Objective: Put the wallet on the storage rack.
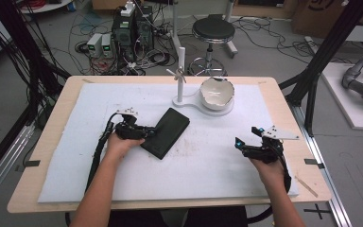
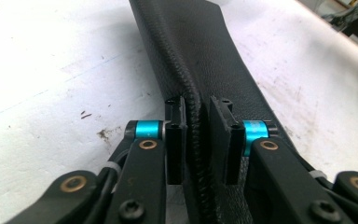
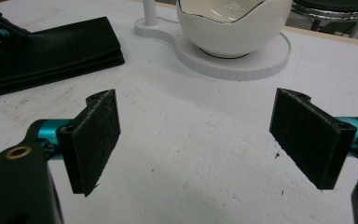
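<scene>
A flat black leather case (image 1: pixel 166 132) lies on the white mat (image 1: pixel 203 161), left of centre. My left gripper (image 1: pixel 147 131) is at its left edge, shut on the case's stitched edge (image 2: pixel 196 116), which runs up between the two pads. The case (image 2: pixel 200 51) stretches away from the jaws. My right gripper (image 1: pixel 246 139) rests on the mat at the right with its jaws wide apart and only bare mat between its pads (image 3: pixel 95 140). In the right gripper view the case (image 3: pixel 46 51) lies far left and a white bowl (image 3: pixel 233 23) sits ahead.
A white egg-shaped bowl (image 1: pixel 217 93) sits on a white round base with an upright post (image 1: pixel 180 71) at the back of the mat. A black stool (image 1: pixel 212 30), cables and electronics boxes are on the floor beyond the table. Black frame posts flank the table.
</scene>
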`<action>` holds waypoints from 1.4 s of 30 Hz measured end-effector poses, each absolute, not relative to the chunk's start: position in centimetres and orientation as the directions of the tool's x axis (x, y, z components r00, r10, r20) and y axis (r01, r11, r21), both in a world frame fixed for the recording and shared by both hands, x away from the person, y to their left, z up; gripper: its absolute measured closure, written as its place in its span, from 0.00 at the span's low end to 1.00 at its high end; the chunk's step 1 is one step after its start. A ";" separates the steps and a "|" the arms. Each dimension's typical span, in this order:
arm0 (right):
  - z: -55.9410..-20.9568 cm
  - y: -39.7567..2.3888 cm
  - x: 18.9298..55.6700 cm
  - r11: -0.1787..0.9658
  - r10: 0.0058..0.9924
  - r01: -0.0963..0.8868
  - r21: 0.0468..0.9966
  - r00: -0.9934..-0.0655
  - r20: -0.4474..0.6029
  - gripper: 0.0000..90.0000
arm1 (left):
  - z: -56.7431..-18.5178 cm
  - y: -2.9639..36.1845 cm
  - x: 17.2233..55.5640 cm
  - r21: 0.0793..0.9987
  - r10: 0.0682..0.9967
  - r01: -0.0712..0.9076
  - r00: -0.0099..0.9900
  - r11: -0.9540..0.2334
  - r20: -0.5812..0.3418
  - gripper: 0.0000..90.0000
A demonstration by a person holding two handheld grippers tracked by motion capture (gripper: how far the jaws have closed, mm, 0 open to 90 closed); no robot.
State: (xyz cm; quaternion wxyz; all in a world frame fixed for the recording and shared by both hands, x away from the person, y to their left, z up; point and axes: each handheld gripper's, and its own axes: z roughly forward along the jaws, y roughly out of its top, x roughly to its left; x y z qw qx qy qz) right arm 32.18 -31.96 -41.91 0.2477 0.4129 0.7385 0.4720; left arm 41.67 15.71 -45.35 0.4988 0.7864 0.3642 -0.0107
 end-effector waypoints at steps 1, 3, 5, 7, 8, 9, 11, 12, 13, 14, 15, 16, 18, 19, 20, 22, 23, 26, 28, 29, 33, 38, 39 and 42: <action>-41.9 -32.0 32.2 0.213 0.844 0.376 0.902 -0.536 0.024 0.18 | -45.4 15.8 41.7 0.777 0.557 0.586 0.734 -0.229 -0.389 0.87; -41.9 -32.0 32.2 0.215 0.843 0.374 0.902 -0.537 0.022 0.18 | -45.2 15.9 41.7 0.785 0.547 0.578 0.741 -0.222 -0.391 0.88; -41.9 -32.0 32.2 0.213 0.845 0.377 0.901 -0.534 0.024 0.18 | -45.0 16.0 41.7 0.791 0.538 0.575 0.744 -0.209 -0.398 0.89; -41.9 -32.0 32.2 0.215 0.844 0.374 0.902 -0.536 0.021 0.18 | -44.6 16.1 41.5 0.801 0.525 0.567 0.750 -0.195 -0.403 0.90; -41.9 -32.0 32.2 0.217 0.844 0.373 0.902 -0.537 0.019 0.18 | -44.4 16.1 41.5 0.805 0.522 0.564 0.750 -0.185 -0.406 0.90; -41.9 -32.0 32.2 0.219 0.843 0.374 0.901 -0.538 0.018 0.18 | -44.2 16.2 41.4 0.809 0.513 0.560 0.755 -0.180 -0.409 0.90; -41.9 -31.9 32.2 0.216 0.843 0.377 0.901 -0.538 0.023 0.18 | -43.9 16.4 41.3 0.816 0.510 0.556 0.754 -0.159 -0.414 0.90; -41.9 -31.9 32.2 0.217 0.843 0.378 0.900 -0.537 0.022 0.18 | -43.6 16.6 41.3 0.821 0.503 0.548 0.761 -0.159 -0.410 0.90; -41.9 -31.9 32.2 0.216 0.843 0.376 0.901 -0.537 0.022 0.18 | -43.5 16.7 41.2 0.826 0.503 0.544 0.760 -0.148 -0.411 0.90; -41.9 -31.9 32.2 0.217 0.842 0.373 0.902 -0.539 0.021 0.18 | -43.3 16.8 41.2 0.828 0.500 0.542 0.761 -0.142 -0.413 0.90; -41.9 -31.9 32.2 0.217 0.842 0.372 0.902 -0.540 0.020 0.18 | -43.1 17.0 41.1 0.833 0.498 0.538 0.762 -0.133 -0.413 0.91; -41.9 -31.9 32.2 0.217 0.841 0.373 0.902 -0.540 0.021 0.18 | -42.9 17.1 41.0 0.836 0.495 0.535 0.763 -0.122 -0.416 0.91; -41.9 -31.9 32.2 0.217 0.841 0.374 0.902 -0.540 0.022 0.18 | -42.5 17.3 40.8 0.845 0.489 0.523 0.769 -0.111 -0.411 0.91; -41.9 -31.9 32.2 0.216 0.841 0.374 0.902 -0.540 0.022 0.18 | -42.2 17.4 40.7 0.849 0.482 0.519 0.772 -0.102 -0.414 0.91; -41.9 -31.9 32.2 0.216 0.842 0.373 0.902 -0.540 0.022 0.18 | -42.0 17.5 40.6 0.853 0.478 0.513 0.775 -0.094 -0.414 0.90; -41.9 -31.9 32.2 0.217 0.841 0.373 0.902 -0.540 0.021 0.18 | -41.5 17.6 40.4 0.860 0.465 0.504 0.783 -0.084 -0.413 0.91; -41.9 -31.9 32.2 0.216 0.841 0.374 0.902 -0.540 0.022 0.18 | -41.3 17.6 40.2 0.864 0.461 0.497 0.788 -0.085 -0.408 0.91; -41.9 -31.9 32.2 0.215 0.841 0.371 0.904 -0.540 0.022 0.18 | -40.6 17.6 39.8 0.871 0.451 0.484 0.799 -0.090 -0.397 0.91; -41.9 -31.9 32.1 0.214 0.841 0.371 0.904 -0.541 0.023 0.18 | -40.2 17.6 39.6 0.876 0.440 0.472 0.809 -0.095 -0.389 0.91; -41.8 -31.9 32.1 0.214 0.840 0.369 0.905 -0.542 0.022 0.18 | -39.9 17.6 39.5 0.880 0.436 0.465 0.815 -0.099 -0.381 0.91; -41.7 -31.9 32.1 0.205 0.841 0.372 0.905 -0.540 0.032 0.18 | -39.0 17.3 39.2 0.888 0.416 0.444 0.834 -0.117 -0.362 0.91; -41.3 -31.8 32.1 0.209 0.831 0.354 0.912 -0.555 0.025 0.18 | -38.0 16.5 38.9 0.897 0.382 0.417 0.860 -0.148 -0.337 0.91; -41.1 -31.7 32.0 0.207 0.829 0.351 0.913 -0.559 0.027 0.18 | -37.8 16.3 38.8 0.898 0.376 0.414 0.864 -0.150 -0.335 0.91; -40.6 -31.4 32.0 0.202 0.810 0.329 0.922 -0.586 0.031 0.18 | -37.4 15.7 38.4 0.902 0.352 0.398 0.879 -0.171 -0.321 0.91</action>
